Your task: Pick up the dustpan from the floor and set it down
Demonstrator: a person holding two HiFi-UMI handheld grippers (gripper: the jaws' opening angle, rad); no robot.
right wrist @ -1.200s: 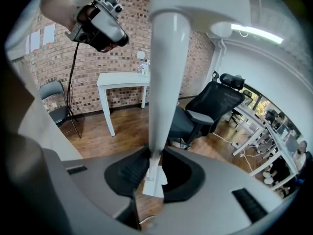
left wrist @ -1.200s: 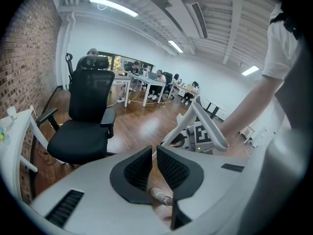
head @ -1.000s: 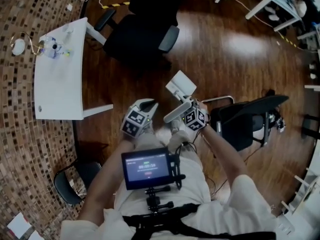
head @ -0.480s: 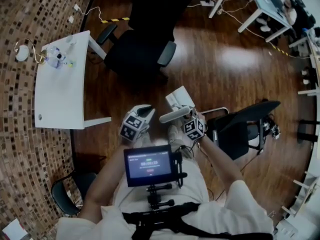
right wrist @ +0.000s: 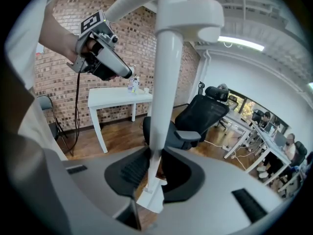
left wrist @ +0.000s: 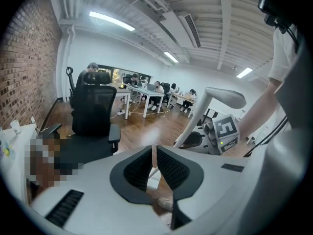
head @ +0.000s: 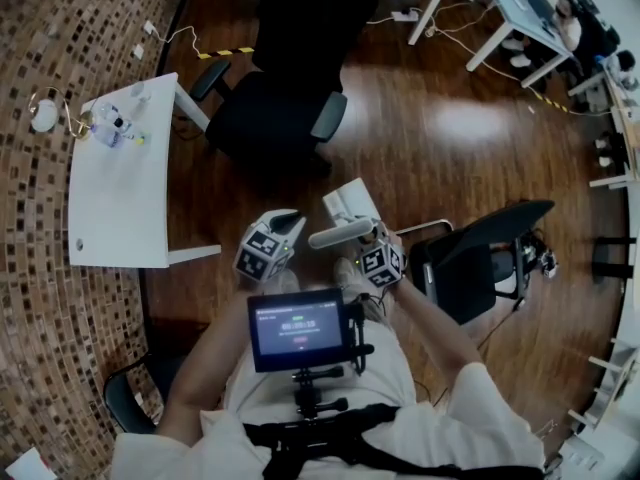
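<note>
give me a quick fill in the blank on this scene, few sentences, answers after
1. The right claw is shut on the dustpan by its ____.
2. The left claw holds ____.
3. The white table stands on the person's ____ side.
4. The office chair beyond the claws is ____ in colour.
Missing words: handle; nothing; left; black

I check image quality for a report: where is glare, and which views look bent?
Head view: bright glare on the wooden floor, edges curved. Left gripper view: strong fisheye, dark corners, ceiling lamp blown out. Right gripper view: same bending; the dustpan handle looms large.
</note>
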